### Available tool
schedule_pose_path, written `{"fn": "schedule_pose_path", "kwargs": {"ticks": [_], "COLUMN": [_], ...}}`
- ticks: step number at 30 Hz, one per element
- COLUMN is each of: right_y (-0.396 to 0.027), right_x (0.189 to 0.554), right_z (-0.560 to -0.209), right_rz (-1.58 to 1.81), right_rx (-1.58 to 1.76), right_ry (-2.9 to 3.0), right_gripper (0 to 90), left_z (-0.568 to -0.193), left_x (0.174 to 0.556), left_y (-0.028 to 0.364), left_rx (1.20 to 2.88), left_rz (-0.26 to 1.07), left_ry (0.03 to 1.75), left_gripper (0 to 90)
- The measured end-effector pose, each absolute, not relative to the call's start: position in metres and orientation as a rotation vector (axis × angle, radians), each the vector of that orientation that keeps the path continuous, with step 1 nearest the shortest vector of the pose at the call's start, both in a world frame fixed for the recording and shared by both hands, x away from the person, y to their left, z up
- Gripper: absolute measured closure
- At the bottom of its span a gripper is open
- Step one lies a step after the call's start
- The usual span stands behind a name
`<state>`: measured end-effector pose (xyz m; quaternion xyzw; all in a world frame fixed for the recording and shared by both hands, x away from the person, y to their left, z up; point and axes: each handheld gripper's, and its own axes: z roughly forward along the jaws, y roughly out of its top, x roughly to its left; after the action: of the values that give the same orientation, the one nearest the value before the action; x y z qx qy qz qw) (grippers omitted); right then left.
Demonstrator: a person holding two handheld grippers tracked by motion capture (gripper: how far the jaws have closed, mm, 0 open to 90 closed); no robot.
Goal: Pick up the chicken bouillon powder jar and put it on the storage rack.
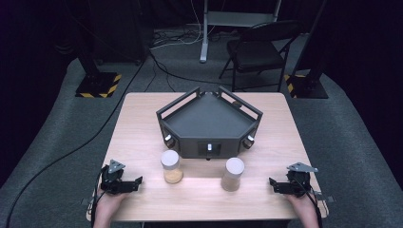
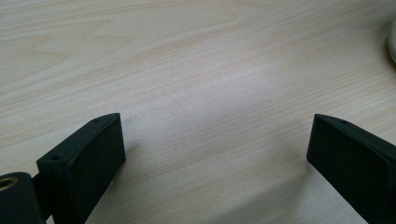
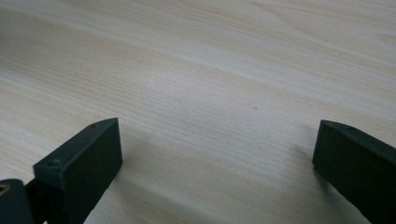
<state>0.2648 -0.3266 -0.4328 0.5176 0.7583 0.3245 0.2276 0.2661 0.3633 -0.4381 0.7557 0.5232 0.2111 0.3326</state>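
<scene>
Two clear jars with pale lids stand on the wooden table (image 1: pixel 142 123) in front of a dark angular tray. The left jar (image 1: pixel 171 166) holds an orange-brown filling, the right jar (image 1: pixel 232 174) a tan one. My left gripper (image 1: pixel 134 183) rests near the table's front left, pointing right toward the left jar, open with bare wood between its jaws (image 2: pixel 215 140). My right gripper (image 1: pixel 274 184) rests at the front right, pointing left toward the right jar, open too, with nothing but table between its jaws (image 3: pixel 217 140). A hand holds each gripper from below.
The dark grey angular tray (image 1: pixel 209 121) with low railed walls and small knobs on its front occupies the table's middle and back. Beyond the table stand a folding chair (image 1: pixel 259 50), stand bases with yellow-black tape (image 1: pixel 97 85), and cables on the grey floor.
</scene>
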Motion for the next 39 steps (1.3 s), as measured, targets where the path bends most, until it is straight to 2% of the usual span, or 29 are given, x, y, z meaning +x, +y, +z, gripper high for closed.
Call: {"fn": "schedule_pose_path", "kwargs": {"ticks": [6, 39], "right_y": [-0.3288, -0.3288], "right_x": [0.2658, 0.2658], "right_z": [-0.4327, -0.4329], "right_rz": [0.898, 0.901], "right_rx": [1.414, 1.415], "right_ry": [2.104, 2.102], "right_gripper": [0.0, 0.0], "left_z": [-0.4398, -0.4400], "left_x": [0.2662, 0.2648], "left_y": [0.3586, 0.3595], "left_rx": [1.981, 1.974], "left_rz": [0.571, 0.570], "left_ry": [1.368, 1.372], "left_gripper": [0.2, 0.8]}}
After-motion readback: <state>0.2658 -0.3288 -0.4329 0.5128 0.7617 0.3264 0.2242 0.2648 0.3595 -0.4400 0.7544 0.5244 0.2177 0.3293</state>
